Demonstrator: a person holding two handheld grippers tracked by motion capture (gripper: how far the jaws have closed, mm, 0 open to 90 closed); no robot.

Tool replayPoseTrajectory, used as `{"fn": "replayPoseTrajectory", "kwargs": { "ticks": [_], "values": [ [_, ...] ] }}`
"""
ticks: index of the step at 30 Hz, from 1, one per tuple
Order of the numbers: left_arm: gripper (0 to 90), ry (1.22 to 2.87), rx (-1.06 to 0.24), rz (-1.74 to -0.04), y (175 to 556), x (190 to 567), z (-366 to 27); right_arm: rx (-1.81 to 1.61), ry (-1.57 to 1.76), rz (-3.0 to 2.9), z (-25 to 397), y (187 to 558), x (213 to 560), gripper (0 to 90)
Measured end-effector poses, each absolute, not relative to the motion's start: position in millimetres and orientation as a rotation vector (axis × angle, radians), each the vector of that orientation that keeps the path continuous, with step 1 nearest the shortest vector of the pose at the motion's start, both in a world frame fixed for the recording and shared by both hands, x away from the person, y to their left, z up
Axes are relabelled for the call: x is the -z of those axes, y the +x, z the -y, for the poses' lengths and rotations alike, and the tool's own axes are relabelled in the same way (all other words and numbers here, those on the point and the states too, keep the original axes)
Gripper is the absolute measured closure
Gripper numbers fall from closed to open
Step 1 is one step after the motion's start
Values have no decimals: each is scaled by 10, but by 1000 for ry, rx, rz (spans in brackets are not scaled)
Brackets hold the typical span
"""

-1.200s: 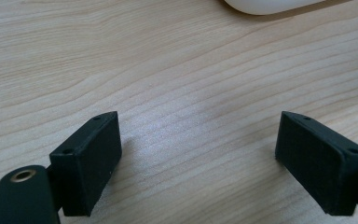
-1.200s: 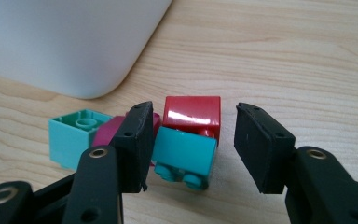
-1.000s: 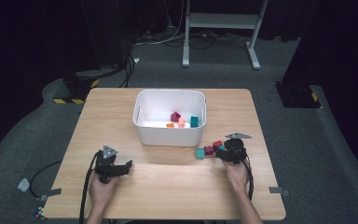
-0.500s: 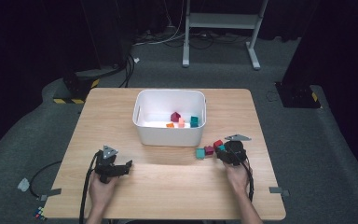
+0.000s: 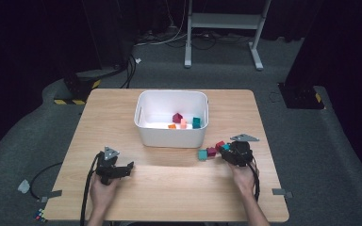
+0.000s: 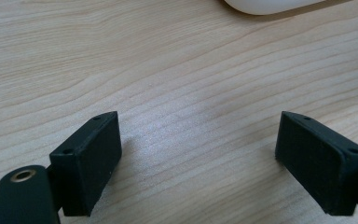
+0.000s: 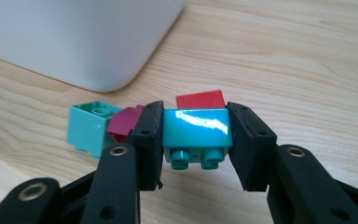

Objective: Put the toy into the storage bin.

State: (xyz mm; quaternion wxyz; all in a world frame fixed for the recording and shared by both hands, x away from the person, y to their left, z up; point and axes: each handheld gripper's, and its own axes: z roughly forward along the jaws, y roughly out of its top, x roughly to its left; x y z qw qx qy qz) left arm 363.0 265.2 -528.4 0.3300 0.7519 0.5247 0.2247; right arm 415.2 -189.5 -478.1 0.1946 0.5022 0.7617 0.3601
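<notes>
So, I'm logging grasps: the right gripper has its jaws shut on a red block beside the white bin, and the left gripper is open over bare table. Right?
Not quite. The right gripper grips a teal block, as the right gripper view shows; the red block lies behind it. The white bin and open left gripper are as stated.

Worktop (image 5: pixel 169 188) brightly lit from above against dark surroundings; glare is seen on the teal brick (image 7: pixel 196 127); the near fingers (image 7: pixel 147 140) are slightly blurred.

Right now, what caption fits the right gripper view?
Right gripper pinching a glossy teal plastic brick beside the white plastic bin.
</notes>
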Motion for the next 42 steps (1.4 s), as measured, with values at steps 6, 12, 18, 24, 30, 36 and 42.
{"fn": "replayPoseTrajectory", "kwargs": {
  "ticks": [6,12,18,24,30,36,42],
  "values": [
    [144,1967,-588,-1372,3630,5284,-2652,-1049,1367,-2141,1891,4127,4592,584],
    [144,1967,-588,-1373,3630,5284,-2652,-1083,1318,-2156,1863,4116,4394,584],
    [145,1966,-588,-1373,3630,5284,-2652,-1106,1285,-2164,1829,4131,4264,584],
    [145,1966,-588,-1373,3630,5285,-2652,-1135,1248,-2171,1777,4145,4060,584],
    [145,1966,-588,-1373,3630,5285,-2652,-1164,1210,-2182,1705,4187,3835,585],
    [145,1966,-588,-1373,3630,5285,-2652,-1186,1172,-2201,1591,4245,3633,584],
    [151,1965,-589,-1374,3628,5284,-2655,-1206,1169,-2226,1501,4339,3517,585]
  ]
}}
